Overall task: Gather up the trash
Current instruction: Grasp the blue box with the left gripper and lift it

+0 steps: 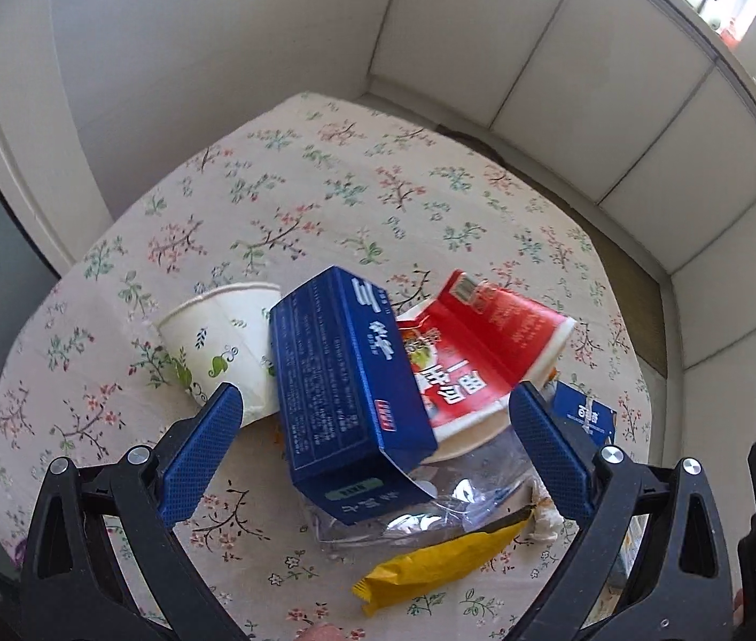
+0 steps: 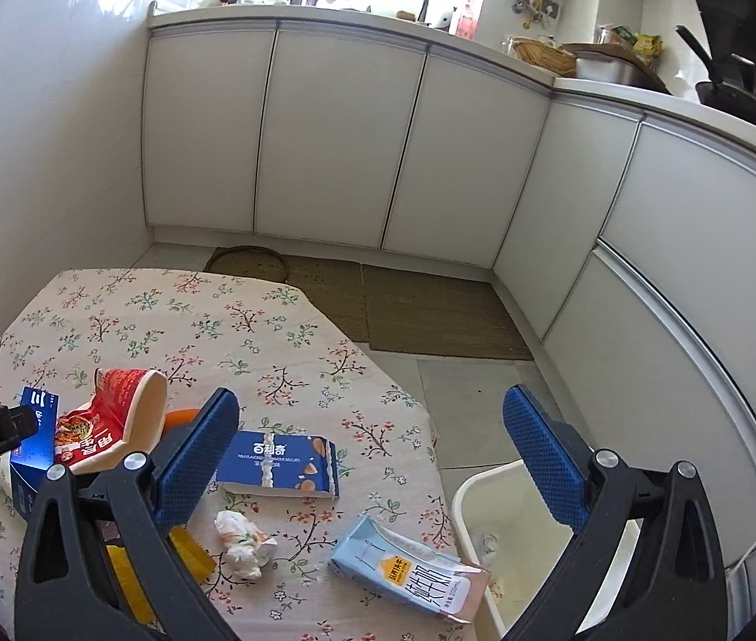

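Left gripper (image 1: 375,416) standing with fingers spread apart, straddling a blue carton (image 1: 343,390) on the floral tablecloth (image 1: 271,187). Right gripper (image 2: 369,440) likewise gaping, hovering over milk carton (image 2: 410,574); white bin (image 2: 490,529) sitting beside the table.

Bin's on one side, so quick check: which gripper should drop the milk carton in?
Right. The right gripper, jaws open, hangs above the milk carton lying at the table edge beside the bin.

The floral-clothed table (image 2: 281,320) carries a biscuit box (image 2: 277,462), crumpled tissue (image 2: 241,537), milk carton (image 2: 410,574), and possibly more.
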`<action>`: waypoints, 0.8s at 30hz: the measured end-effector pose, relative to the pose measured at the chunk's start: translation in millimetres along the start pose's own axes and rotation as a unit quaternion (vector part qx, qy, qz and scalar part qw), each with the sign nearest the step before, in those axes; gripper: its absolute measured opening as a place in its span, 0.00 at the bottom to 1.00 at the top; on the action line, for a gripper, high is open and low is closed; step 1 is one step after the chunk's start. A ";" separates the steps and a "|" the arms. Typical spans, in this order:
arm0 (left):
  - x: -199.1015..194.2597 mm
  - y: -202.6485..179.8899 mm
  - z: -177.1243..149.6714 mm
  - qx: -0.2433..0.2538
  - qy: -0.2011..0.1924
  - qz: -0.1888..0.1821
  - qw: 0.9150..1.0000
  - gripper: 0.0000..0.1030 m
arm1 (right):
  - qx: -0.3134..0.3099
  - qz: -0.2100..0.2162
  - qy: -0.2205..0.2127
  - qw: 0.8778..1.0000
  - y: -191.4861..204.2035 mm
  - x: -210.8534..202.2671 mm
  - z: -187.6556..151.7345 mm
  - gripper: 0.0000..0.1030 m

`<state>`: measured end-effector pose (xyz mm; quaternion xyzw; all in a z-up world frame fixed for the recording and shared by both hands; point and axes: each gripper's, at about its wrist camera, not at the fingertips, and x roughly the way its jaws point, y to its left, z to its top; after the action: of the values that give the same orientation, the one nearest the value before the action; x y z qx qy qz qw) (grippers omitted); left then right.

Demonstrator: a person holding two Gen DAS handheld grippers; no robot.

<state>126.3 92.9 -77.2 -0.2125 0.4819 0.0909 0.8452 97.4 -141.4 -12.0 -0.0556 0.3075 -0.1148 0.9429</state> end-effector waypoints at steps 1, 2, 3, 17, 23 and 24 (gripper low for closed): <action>8.0 8.3 2.4 -0.019 0.013 -0.004 1.000 0.93 | -0.003 0.001 0.002 1.000 2.5 1.5 -0.4 0.93; 14.7 15.3 3.9 -0.037 0.023 -0.011 0.999 0.93 | -0.005 0.002 0.005 1.000 4.2 3.3 -1.2 0.93; 21.4 23.1 5.0 -0.058 0.035 -0.023 0.997 0.93 | -0.006 0.003 0.007 1.000 3.9 5.1 -2.1 0.93; 50.6 35.2 3.8 -0.120 0.092 -0.128 0.980 0.54 | 0.029 0.094 0.143 0.985 7.6 54.5 -17.0 0.93; -2.2 20.5 14.6 -0.059 0.017 -0.125 0.990 0.53 | 0.044 0.188 0.245 0.950 26.2 60.3 -37.2 0.93; -14.0 16.6 16.7 -0.048 -0.003 -0.123 0.991 0.53 | 0.047 0.203 0.262 0.942 31.4 60.6 -41.3 0.93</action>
<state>126.0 115.9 -62.3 -0.3102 0.4451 0.0098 0.8400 126.2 -127.7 -85.2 0.0844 0.5427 0.0543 0.8339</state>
